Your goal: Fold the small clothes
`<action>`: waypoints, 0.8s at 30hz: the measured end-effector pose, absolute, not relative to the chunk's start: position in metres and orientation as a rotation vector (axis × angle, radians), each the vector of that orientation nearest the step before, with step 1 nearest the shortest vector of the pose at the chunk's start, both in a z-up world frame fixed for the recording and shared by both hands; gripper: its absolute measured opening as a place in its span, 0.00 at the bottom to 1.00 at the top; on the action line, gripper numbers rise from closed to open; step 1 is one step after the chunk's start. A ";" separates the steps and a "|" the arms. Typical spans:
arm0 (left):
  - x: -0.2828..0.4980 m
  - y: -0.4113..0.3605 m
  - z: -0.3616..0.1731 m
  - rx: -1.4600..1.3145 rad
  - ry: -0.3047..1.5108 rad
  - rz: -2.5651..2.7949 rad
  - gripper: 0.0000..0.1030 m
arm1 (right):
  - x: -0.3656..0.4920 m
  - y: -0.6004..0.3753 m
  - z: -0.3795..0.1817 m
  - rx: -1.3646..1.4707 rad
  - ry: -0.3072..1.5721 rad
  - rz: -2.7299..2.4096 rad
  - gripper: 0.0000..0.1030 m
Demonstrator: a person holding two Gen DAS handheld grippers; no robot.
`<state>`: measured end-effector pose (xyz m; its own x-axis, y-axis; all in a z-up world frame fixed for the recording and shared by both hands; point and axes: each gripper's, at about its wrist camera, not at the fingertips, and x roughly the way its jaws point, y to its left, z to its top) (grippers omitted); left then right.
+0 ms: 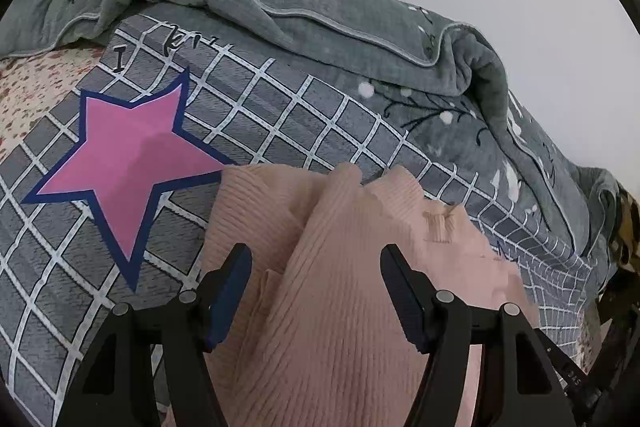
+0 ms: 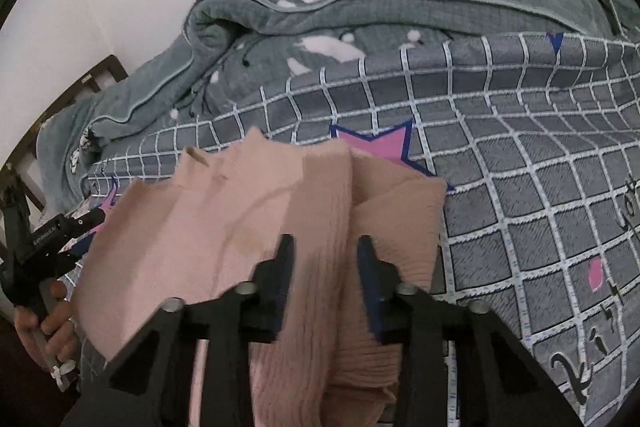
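A pink ribbed knit garment (image 1: 332, 307) lies bunched on the bed, its far edge rumpled into peaks. My left gripper (image 1: 315, 255) hovers over it, open wide, with the cloth below and between its fingers but neither pad pressing. In the right wrist view the same pink garment (image 2: 224, 211) spreads to the left, and a raised fold of it runs between the narrow jaws of my right gripper (image 2: 325, 243), which is shut on that fold.
The bed cover (image 1: 280, 131) is grey with a white grid and a pink star (image 1: 132, 163). A thick grey-green quilt (image 1: 320, 27) is heaped along the wall. A hand (image 2: 52, 311) holds the other gripper's handle at the left, near the wooden bed frame (image 2: 100, 75).
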<state>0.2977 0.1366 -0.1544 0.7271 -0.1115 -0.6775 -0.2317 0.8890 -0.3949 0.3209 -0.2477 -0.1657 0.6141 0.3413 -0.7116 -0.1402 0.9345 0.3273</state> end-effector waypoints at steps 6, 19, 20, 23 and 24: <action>0.301 0.140 -0.158 -0.473 0.738 0.127 0.08 | 0.318 -0.248 -0.169 0.250 0.831 0.269 0.07; 0.289 0.160 -0.159 -0.628 0.750 0.121 0.44 | 0.313 -0.261 -0.152 0.266 0.823 0.243 0.16; 0.285 0.157 -0.157 -0.611 0.744 0.119 0.58 | 0.310 -0.264 -0.146 0.266 0.811 0.235 0.20; 0.272 0.150 -0.153 -0.542 0.728 0.126 0.66 | 0.300 -0.269 -0.138 0.267 0.799 0.235 0.33; 0.268 0.148 -0.152 -0.524 0.732 0.128 0.66 | 0.296 -0.268 -0.136 0.259 0.799 0.231 0.33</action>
